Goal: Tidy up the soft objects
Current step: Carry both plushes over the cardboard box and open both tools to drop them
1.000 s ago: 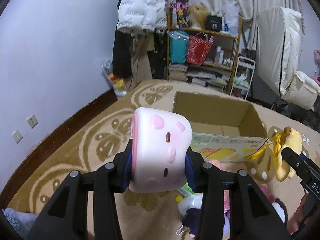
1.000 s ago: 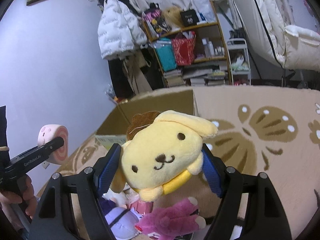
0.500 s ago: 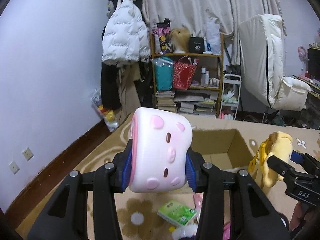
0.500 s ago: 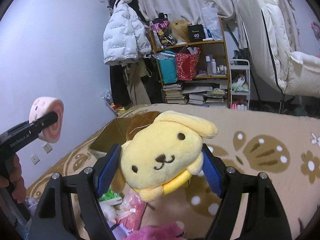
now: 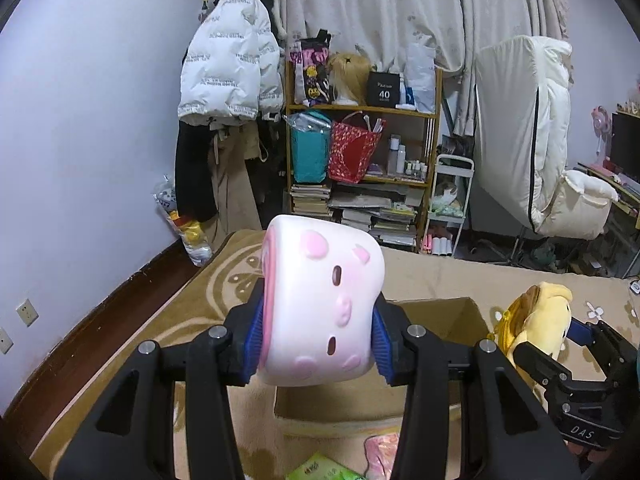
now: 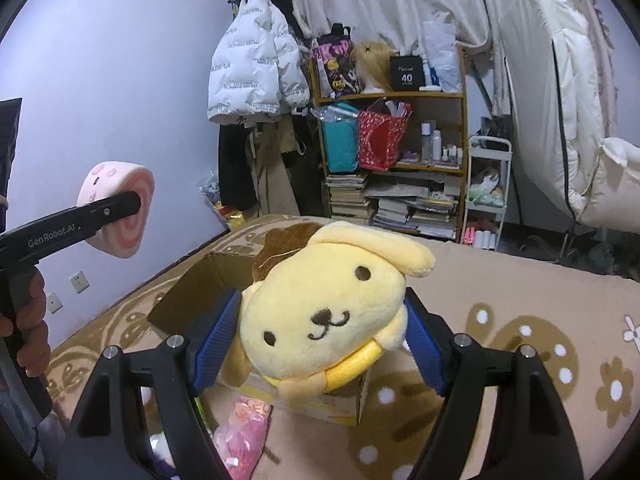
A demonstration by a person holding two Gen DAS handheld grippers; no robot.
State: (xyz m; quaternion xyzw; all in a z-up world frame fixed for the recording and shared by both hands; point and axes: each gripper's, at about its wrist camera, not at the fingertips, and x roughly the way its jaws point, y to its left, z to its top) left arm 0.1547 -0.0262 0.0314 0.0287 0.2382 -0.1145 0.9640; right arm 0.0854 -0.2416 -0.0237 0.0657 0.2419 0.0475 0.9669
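My left gripper (image 5: 316, 336) is shut on a pink-and-white roll-cake squishy (image 5: 320, 304) and holds it in the air above the near side of an open cardboard box (image 5: 448, 316). The squishy also shows at the left of the right wrist view (image 6: 120, 210). My right gripper (image 6: 320, 336) is shut on a yellow dog plush with a brown hat (image 6: 324, 320), held above the box (image 6: 208, 280). The plush shows at the right of the left wrist view (image 5: 536, 320).
The box stands on a tan patterned carpet (image 6: 520, 300). Loose items lie in front of it: a pink packet (image 6: 244, 424) and a green packet (image 5: 320, 470). A wooden shelf (image 5: 360, 160), hung coats and a white chair (image 5: 540, 160) stand at the far wall.
Both grippers have risen and tilted upward with their toys still held. The box now sits lower in both views and more of the far wall shows.
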